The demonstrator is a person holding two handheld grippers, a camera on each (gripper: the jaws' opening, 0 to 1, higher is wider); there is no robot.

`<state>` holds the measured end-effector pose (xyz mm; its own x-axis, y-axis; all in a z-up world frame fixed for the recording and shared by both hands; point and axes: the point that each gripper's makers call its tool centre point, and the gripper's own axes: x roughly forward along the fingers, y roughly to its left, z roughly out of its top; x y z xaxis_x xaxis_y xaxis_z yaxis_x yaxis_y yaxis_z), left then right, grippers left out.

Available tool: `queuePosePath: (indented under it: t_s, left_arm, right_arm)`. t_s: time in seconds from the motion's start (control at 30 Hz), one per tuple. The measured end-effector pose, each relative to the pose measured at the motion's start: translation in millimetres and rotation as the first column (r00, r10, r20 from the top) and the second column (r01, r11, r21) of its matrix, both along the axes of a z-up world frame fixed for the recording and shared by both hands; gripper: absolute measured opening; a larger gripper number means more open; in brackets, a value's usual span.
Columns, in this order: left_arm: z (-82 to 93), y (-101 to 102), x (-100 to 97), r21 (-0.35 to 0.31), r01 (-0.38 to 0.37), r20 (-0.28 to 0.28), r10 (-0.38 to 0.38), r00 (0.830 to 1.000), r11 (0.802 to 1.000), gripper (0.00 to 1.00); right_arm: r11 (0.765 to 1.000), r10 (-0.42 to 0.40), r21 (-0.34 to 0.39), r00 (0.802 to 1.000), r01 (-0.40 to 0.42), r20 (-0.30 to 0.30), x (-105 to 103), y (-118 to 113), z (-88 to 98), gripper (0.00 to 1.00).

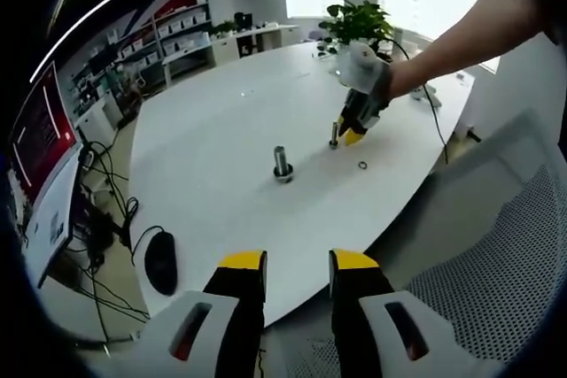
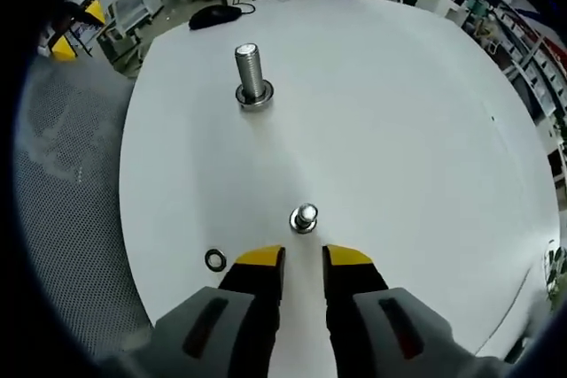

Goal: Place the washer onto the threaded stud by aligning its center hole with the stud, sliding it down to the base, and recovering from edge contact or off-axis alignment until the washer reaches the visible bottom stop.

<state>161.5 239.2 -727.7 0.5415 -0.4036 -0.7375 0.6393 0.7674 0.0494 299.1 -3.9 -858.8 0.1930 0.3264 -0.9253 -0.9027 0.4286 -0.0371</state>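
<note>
Just ahead of my right gripper (image 2: pixel 303 258), jaws parted and empty, a small stud (image 2: pixel 304 217) stood upright on the white table (image 2: pixel 425 130), with the loose washer (image 2: pixel 215 259) lying flat beside my left jaw tip and a larger stud (image 2: pixel 251 73) well beyond. To do this step well, I judged I should swing over to the washer, pinch it by its rim and keep it level before centring its hole. My left gripper (image 1: pixel 298 265) hung back off the table edge, jaws apart and holding nothing; whether either stud already wore a washer at its base I could not make out.
</note>
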Motion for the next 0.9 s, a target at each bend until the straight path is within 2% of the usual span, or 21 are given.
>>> queuePosePath:
  t_s: [0.13,0.2,0.3,0.47,0.63,0.73,0.9]
  left_arm:
    - [0.1,0.6,-0.1,0.000,-0.003,-0.001,0.003,1.000,1.000,0.26]
    - [0.0,1.4,0.2,0.000,-0.008,-0.001,0.008,1.000,1.000,0.26]
    - [0.1,1.6,0.8,0.001,-0.009,0.001,0.009,1.000,1.000,0.26]
    - [-0.4,1.9,0.3,0.008,-0.009,0.001,0.009,1.000,1.000,0.26]
    - [0.5,2.8,1.2,0.007,-0.014,0.007,0.014,1.000,1.000,0.26]
    - [0.9,2.9,1.5,0.007,-0.015,0.008,0.015,1.000,1.000,0.26]
    - [1.3,3.9,2.1,0.007,-0.020,0.011,0.020,1.000,1.000,0.26]
  right_arm:
    - [1.000,-0.001,0.004,1.000,0.001,-0.016,-10.8,-6.8,-3.0,0.22]
    - [0.999,0.014,0.040,1.000,-0.013,-0.028,-19.0,-3.1,-1.7,0.23]
    - [0.999,0.028,0.047,0.999,-0.026,-0.031,-27.1,-2.0,-1.8,0.24]
    - [0.996,0.061,0.073,0.996,-0.056,-0.058,-43.7,5.2,-4.4,0.27]
    - [0.984,0.125,0.135,0.989,-0.113,-0.084,-61.3,21.0,-1.7,0.29]
    - [0.984,0.146,0.112,0.986,-0.138,-0.075,-64.1,23.0,-4.8,0.29]
    - [0.983,0.151,0.114,0.986,-0.143,-0.069,-62.2,27.7,-5.5,0.29]
